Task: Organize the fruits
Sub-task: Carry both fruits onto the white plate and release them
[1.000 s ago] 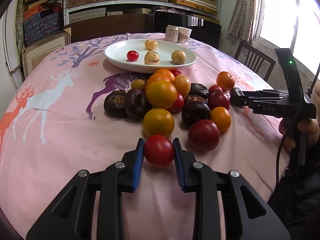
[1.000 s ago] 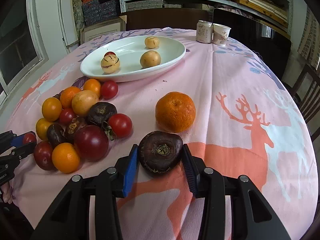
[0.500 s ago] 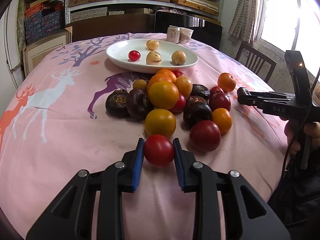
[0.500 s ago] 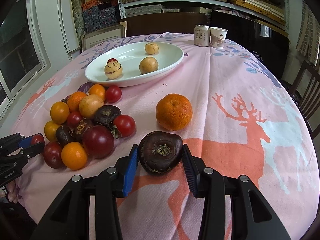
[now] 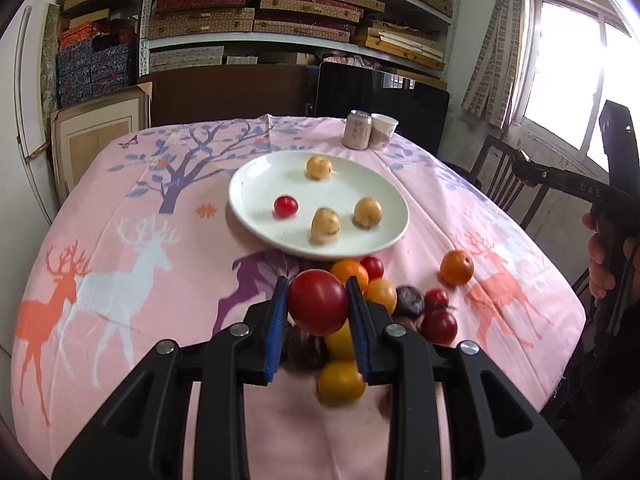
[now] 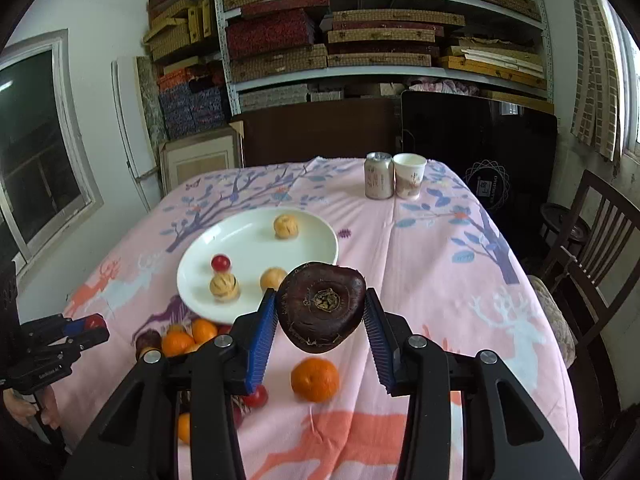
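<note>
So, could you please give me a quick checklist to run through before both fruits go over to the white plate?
1. Left gripper shut on the red tomato: ok.
2. Right gripper shut on the dark purple fruit: ok.
3. Both fruits lifted off the tablecloth: ok.
4. White plate has bare space beside its four fruits: ok.
5. Can and paper cup stand behind the plate, off the path: ok.
6. Grip firm enough for the carry: cannot tell.

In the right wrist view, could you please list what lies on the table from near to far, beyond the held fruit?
Lone orange mandarin → white plate → drink can beside the paper cup at the far edge.
</note>
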`<act>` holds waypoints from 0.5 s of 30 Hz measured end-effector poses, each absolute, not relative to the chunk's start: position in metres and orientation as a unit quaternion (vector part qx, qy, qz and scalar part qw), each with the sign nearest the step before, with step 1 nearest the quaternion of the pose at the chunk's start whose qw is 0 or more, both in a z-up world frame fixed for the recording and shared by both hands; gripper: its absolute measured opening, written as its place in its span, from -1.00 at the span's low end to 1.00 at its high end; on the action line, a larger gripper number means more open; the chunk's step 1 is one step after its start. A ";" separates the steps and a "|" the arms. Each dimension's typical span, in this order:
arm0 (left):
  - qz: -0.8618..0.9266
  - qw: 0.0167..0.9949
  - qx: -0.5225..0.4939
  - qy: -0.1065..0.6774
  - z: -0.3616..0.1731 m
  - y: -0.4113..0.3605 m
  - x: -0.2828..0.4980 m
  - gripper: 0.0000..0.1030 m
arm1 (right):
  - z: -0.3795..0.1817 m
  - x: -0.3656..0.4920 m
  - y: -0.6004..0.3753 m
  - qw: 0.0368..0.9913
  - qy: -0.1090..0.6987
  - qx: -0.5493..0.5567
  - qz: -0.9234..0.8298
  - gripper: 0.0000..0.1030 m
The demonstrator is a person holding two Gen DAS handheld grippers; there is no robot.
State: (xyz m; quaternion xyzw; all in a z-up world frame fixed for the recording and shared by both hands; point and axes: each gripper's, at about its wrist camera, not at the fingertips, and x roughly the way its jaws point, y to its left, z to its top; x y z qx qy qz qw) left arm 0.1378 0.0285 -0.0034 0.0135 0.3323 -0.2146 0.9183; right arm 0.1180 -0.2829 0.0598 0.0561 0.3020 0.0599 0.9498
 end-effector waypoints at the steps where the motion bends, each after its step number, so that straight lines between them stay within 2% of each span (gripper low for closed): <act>1: -0.213 0.920 0.016 0.330 0.002 0.025 0.148 -0.46 | 0.063 0.127 -0.281 0.950 0.301 0.059 0.062 -0.15; 6: -0.209 0.912 0.008 0.353 0.004 0.006 0.208 -0.46 | 0.047 0.185 -0.256 0.933 0.345 0.067 0.082 -0.15; 15: -0.184 0.888 0.007 0.421 -0.045 -0.011 0.290 -0.45 | -0.011 0.273 -0.202 0.904 0.418 0.028 0.092 -0.15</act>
